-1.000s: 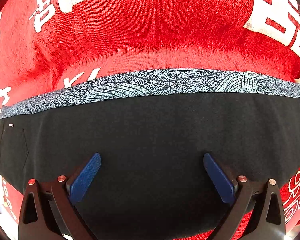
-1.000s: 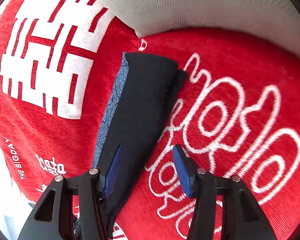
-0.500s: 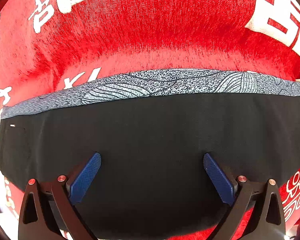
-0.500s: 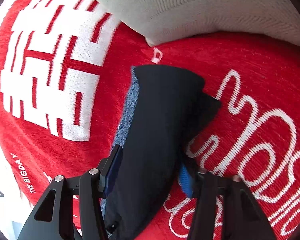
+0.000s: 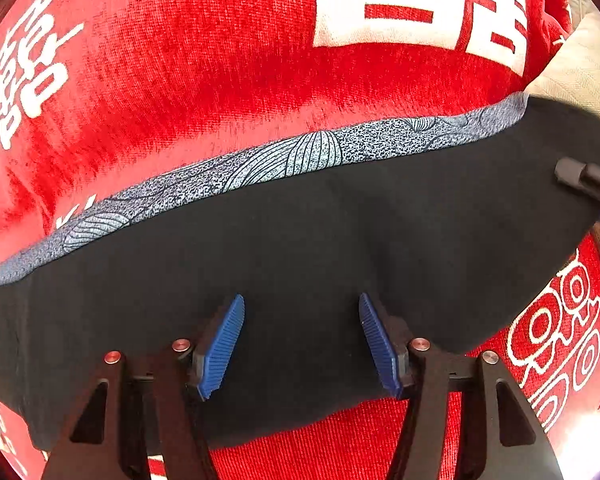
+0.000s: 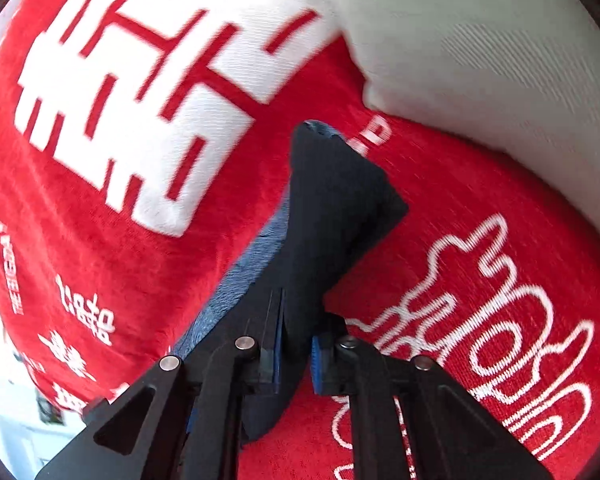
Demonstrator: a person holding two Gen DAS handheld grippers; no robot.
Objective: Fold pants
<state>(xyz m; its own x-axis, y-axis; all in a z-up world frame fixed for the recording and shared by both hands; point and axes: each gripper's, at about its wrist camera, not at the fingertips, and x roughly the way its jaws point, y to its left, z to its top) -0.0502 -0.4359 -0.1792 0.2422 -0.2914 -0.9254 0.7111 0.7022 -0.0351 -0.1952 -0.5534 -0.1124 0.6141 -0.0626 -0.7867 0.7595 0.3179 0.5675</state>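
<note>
Our fingers differ: across the red plush blanket with white lettering (image 5: 228,92) lie the black pants with a blue patterned band (image 5: 300,248); right gripper (image 6: 296,356) pinches one end, risking slippage, while left gripper (image 5: 300,340) gapes half-wide, holding nothing.

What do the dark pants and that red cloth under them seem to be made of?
The pants look like soft, matte knit fabric, probably cotton: no shine, limp creases, with a speckled printed band. The red cloth looks plush, perhaps velvet or fleece: its pile shows brushed streaks.
</note>
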